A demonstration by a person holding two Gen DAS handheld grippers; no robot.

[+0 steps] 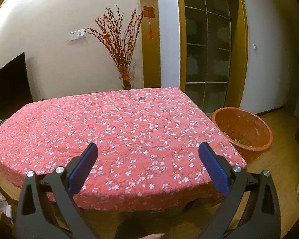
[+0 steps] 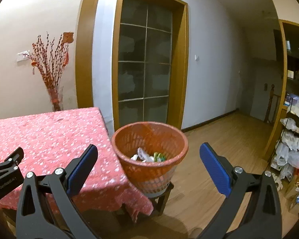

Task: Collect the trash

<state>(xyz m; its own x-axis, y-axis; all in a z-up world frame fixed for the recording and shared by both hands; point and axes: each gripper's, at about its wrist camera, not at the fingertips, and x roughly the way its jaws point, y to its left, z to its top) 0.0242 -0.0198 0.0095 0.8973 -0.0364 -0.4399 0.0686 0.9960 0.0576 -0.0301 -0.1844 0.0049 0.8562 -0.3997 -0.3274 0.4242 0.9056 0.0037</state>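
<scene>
Left wrist view: left tool spread wide, gripping nothing, over the table with its pink floral cloth. Right wrist view: right tool likewise agape and bare, aimed at the orange basket just beside the table's corner (on a dark stool), trash lying inside.

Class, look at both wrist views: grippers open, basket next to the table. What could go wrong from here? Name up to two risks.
1. The orange basket seems to sit raised on a small stand at the table's corner; a bump from the open right gripper could tip it and spill the wrappers.
2. The tablecloth hangs loose over the edge; the open left gripper could snag it.
</scene>
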